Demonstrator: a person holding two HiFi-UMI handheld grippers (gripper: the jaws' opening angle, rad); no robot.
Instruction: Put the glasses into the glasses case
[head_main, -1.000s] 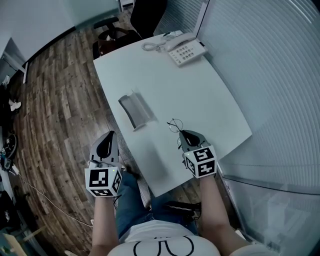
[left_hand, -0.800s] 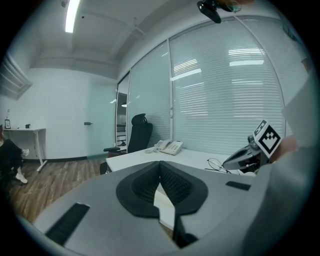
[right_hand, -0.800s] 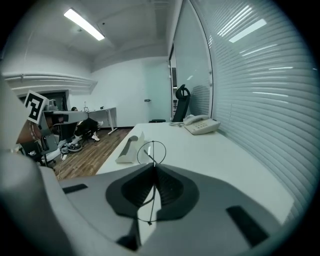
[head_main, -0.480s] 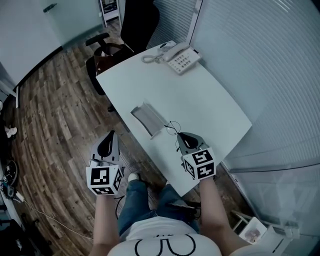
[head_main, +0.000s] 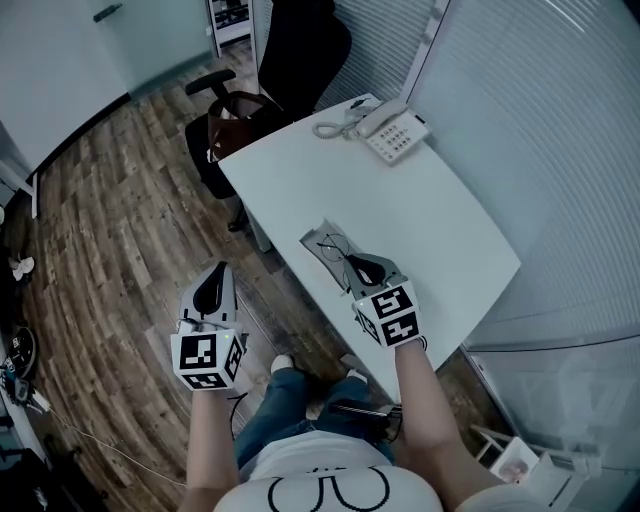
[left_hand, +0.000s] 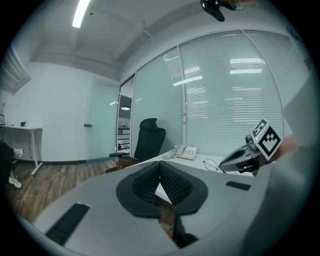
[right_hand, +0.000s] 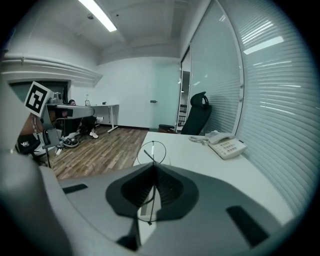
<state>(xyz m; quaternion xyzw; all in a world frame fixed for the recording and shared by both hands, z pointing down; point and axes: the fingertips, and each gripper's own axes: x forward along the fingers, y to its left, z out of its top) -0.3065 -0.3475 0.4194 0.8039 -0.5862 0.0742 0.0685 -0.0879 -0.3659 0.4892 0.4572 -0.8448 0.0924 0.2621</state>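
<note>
The open grey glasses case (head_main: 318, 238) lies near the table's left edge. My right gripper (head_main: 352, 262) is shut on thin wire-rimmed glasses (head_main: 334, 246), which hang at the case's opening; I cannot tell whether they touch it. In the right gripper view one round lens (right_hand: 154, 152) sticks out past the closed jaws of my right gripper (right_hand: 153, 169), with a temple wire pinched between them. My left gripper (head_main: 220, 272) hovers over the wooden floor, left of the table, shut and with nothing in it. From the left gripper view I see the glasses (left_hand: 212, 163) ahead of the right gripper (left_hand: 222, 164).
The white table (head_main: 450, 230) has a desk phone (head_main: 394, 130) at its far end. A black office chair (head_main: 245, 105) stands at the far left corner. Slatted blinds (head_main: 560, 120) run along the table's right side. Wooden floor (head_main: 120, 200) spreads to the left.
The right gripper has carried the glasses from the bare tabletop over to the case. The left gripper has moved forward alongside, staying over the floor.
</note>
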